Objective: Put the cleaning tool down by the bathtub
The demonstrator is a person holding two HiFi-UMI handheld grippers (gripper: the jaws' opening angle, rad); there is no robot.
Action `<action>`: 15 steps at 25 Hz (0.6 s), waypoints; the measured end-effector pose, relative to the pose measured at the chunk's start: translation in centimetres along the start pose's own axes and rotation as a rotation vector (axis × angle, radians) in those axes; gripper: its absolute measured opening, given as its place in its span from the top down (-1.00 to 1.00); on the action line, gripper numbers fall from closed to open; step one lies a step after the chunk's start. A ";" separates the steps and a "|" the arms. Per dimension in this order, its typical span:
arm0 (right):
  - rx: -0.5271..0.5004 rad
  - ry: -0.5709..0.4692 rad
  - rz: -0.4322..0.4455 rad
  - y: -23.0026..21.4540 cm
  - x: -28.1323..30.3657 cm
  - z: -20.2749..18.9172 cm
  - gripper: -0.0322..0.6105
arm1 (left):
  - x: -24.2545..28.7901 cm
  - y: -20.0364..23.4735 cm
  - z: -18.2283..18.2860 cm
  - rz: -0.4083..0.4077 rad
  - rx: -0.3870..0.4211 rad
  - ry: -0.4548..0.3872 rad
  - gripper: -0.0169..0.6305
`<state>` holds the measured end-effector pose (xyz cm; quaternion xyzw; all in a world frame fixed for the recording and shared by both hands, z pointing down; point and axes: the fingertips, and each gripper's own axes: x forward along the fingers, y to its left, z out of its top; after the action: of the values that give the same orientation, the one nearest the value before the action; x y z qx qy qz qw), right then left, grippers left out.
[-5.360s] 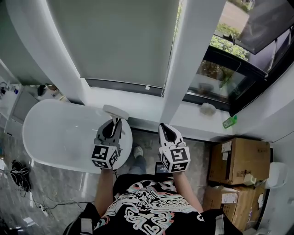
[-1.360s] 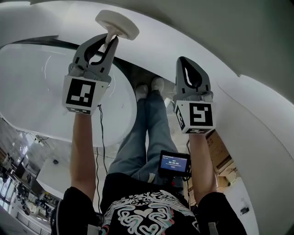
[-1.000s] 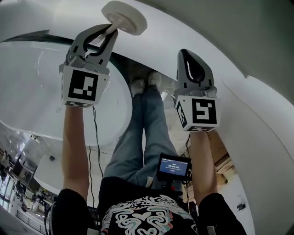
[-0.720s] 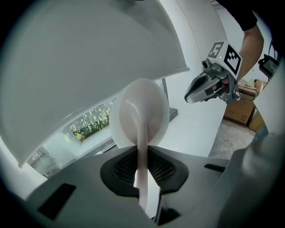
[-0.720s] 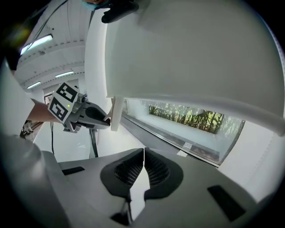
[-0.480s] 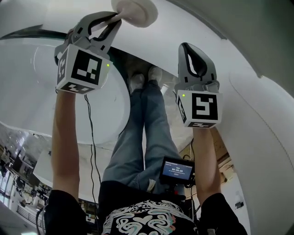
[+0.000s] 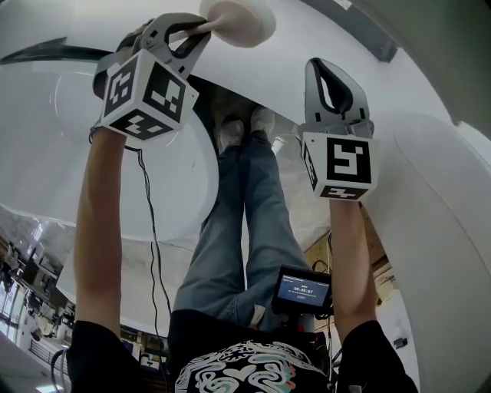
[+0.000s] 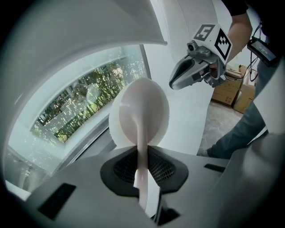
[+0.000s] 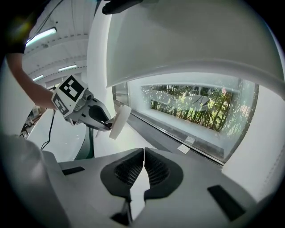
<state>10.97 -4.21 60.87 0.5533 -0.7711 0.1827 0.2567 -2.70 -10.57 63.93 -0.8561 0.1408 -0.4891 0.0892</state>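
The cleaning tool (image 7: 239, 19) is a pale round pad on a thin white handle. My left gripper (image 7: 193, 32) is shut on that handle and holds the pad out over the white ledge (image 7: 322, 23) beyond the bathtub's end. In the left gripper view the cleaning tool (image 8: 139, 116) stands straight up between the jaws. From the right gripper view the cleaning tool (image 9: 119, 121) shows edge-on, with the left gripper (image 9: 107, 127) behind it. My right gripper (image 7: 331, 77) is shut on nothing and hovers to the right. The white oval bathtub (image 7: 61, 176) lies below my left arm.
A window with greenery (image 9: 196, 107) runs behind the ledge, and a white column (image 8: 187, 111) stands beside it. Cardboard boxes (image 8: 234, 91) sit on the grey floor to the right. My legs and shoes (image 7: 238, 134) stand between the tub and the ledge. A small screen (image 7: 301, 292) hangs at my waist.
My left gripper has carried the cleaning tool up and forward toward the ledge and tipped to the right. The right gripper rose a little. My head has tilted much further down than at first.
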 end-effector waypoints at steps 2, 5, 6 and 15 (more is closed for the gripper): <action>-0.010 0.001 -0.008 0.1 0.4 -0.5 0.81 | 0.8 -0.5 -0.5 -0.029 0.014 0.011 0.78; -0.018 0.011 -0.005 0.4 1.1 -1.3 0.81 | 2.0 -1.0 -1.6 -0.070 0.013 0.037 0.78; -0.017 0.016 -0.003 0.4 1.2 -1.5 0.81 | 2.3 -1.1 -2.0 -0.081 0.018 0.049 0.78; -0.049 0.042 0.012 0.5 3.0 -2.4 0.81 | 5.3 -1.5 -4.0 -0.157 0.109 0.146 0.78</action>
<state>10.16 -5.02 64.57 0.5382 -0.7732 0.1767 0.2851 -3.38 -10.92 70.75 -0.8206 0.0528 -0.5624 0.0867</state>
